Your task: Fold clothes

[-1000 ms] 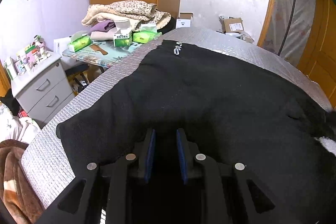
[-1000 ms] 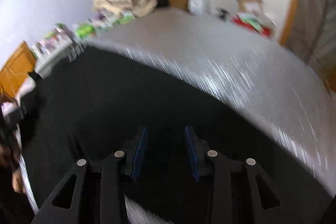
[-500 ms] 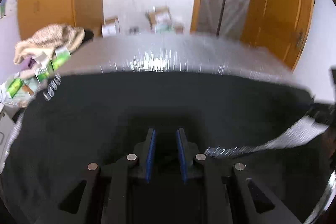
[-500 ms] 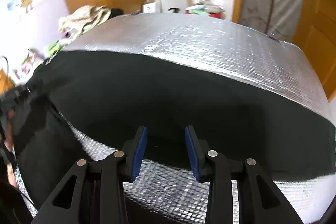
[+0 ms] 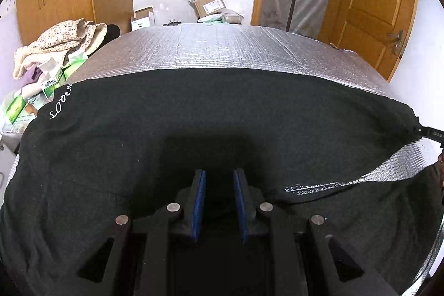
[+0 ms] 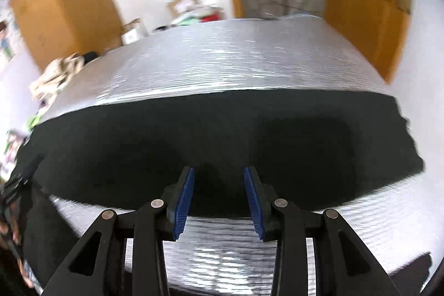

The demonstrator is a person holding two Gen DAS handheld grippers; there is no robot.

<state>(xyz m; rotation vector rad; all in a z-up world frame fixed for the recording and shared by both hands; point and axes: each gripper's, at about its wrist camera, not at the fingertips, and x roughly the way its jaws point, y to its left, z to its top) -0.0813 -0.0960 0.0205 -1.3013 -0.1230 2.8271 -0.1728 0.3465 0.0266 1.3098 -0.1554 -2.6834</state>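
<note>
Black garment (image 5: pixel 222 113) covers the silver quilted surface (image 5: pixel 222 49); left gripper (image 5: pixel 219 201) narrowly parted, right gripper (image 6: pixel 219 196) wider; neither visibly pinches cloth.

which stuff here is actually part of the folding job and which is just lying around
Part of the job:
- black fabric garment with white lettering
- silver quilted foil table cover it lies on
- left gripper
- right gripper

Just lying about:
- beige floral cloth pile
- green and white tissue packs
- brown cardboard boxes
</note>
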